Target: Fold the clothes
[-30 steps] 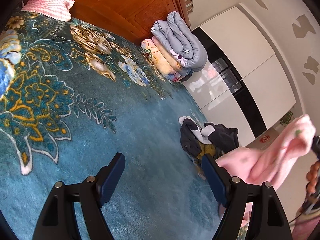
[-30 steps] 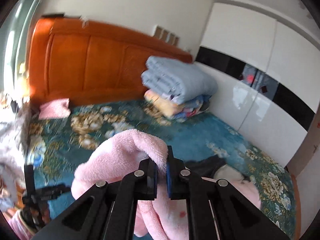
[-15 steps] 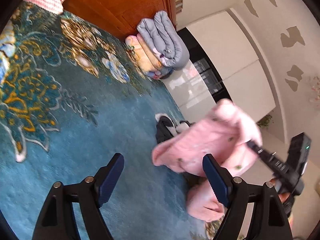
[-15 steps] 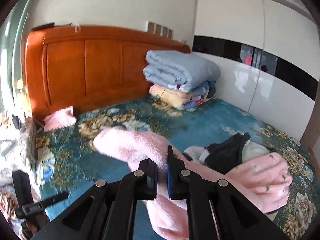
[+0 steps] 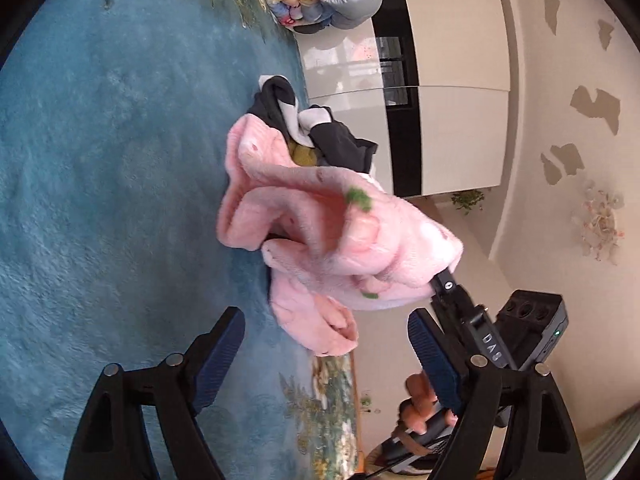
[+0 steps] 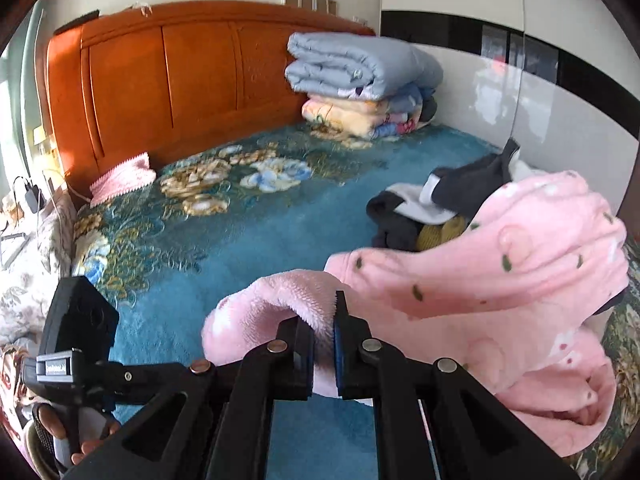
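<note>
Pink fleece garment (image 6: 500, 264) hangs bunched and unfolded over the blue bedspread (image 5: 100, 160).
Right gripper (image 6: 323, 344) pinches its edge; left gripper (image 5: 326, 354) gapes wide, empty. Dark clothes (image 6: 420, 208) lie heaped, unfolded, beyond.

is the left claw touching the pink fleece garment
Apart. The left wrist view shows the left claw open, with blue blanket between its fingers and the pink fleece garment beyond.

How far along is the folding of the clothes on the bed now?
Early. No folded garment shows yet. In hand: the right gripper is shut on the pink fleece garment, bunched and unfolded, while the left gripper is open and empty. Left: the dark clothes pile lies crumpled on the blue blanket.
</note>
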